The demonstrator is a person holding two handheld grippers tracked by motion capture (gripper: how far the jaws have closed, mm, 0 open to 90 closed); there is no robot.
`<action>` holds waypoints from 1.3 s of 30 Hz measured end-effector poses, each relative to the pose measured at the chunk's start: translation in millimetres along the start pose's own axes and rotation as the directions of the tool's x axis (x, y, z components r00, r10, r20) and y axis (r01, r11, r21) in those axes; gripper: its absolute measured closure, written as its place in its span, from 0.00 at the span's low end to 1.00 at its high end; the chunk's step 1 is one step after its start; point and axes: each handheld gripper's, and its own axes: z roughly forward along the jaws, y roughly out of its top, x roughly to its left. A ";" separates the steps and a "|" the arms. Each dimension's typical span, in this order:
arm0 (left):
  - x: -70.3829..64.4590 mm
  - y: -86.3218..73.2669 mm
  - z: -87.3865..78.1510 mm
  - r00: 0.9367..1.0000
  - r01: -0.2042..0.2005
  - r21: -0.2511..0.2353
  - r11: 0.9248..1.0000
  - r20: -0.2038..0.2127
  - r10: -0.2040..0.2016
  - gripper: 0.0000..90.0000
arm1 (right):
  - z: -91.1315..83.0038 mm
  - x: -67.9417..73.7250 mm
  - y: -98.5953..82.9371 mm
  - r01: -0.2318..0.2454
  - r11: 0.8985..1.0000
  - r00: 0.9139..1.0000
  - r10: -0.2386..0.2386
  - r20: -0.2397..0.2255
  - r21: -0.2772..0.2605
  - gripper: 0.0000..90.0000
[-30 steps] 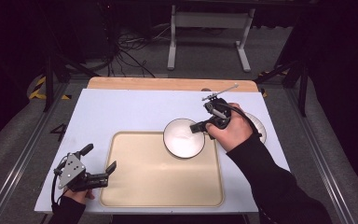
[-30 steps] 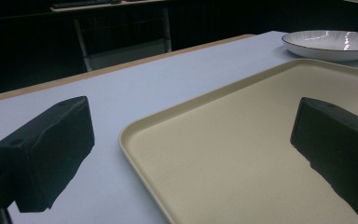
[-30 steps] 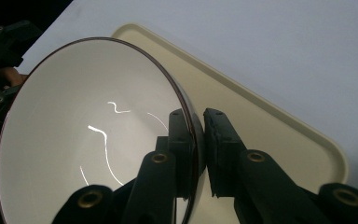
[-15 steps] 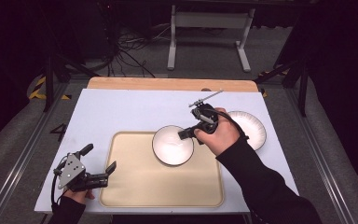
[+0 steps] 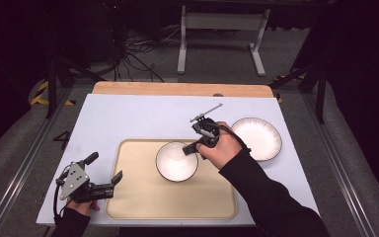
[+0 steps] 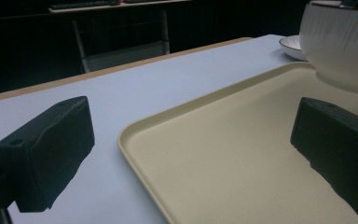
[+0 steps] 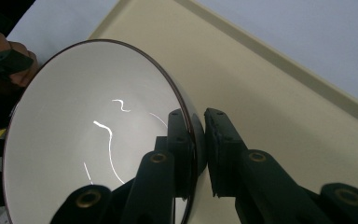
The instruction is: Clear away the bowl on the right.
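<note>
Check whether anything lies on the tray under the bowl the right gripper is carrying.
Nothing visible does. The right gripper pinches the rim of the white bowl over the beige tray, whose visible surface is bare. The plate sits off the tray.

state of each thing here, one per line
bowl: upright, empty, rim clamped by the right gripper, over the tray
tray: flat on the table, nothing lying on its bare surface
plate: flat on the table, empty, right of the tray
right gripper: shut on the bowl rim, one jaw inside, one outside
left gripper: open, holding nothing, at the tray's left edge
</note>
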 end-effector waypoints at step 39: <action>3.7 -0.4 -1.5 0.999 0.053 -0.015 0.999 -0.002 -0.053 0.00 | 52.3 -8.7 -5.7 -0.071 0.993 0.997 0.067 0.042 0.095 0.88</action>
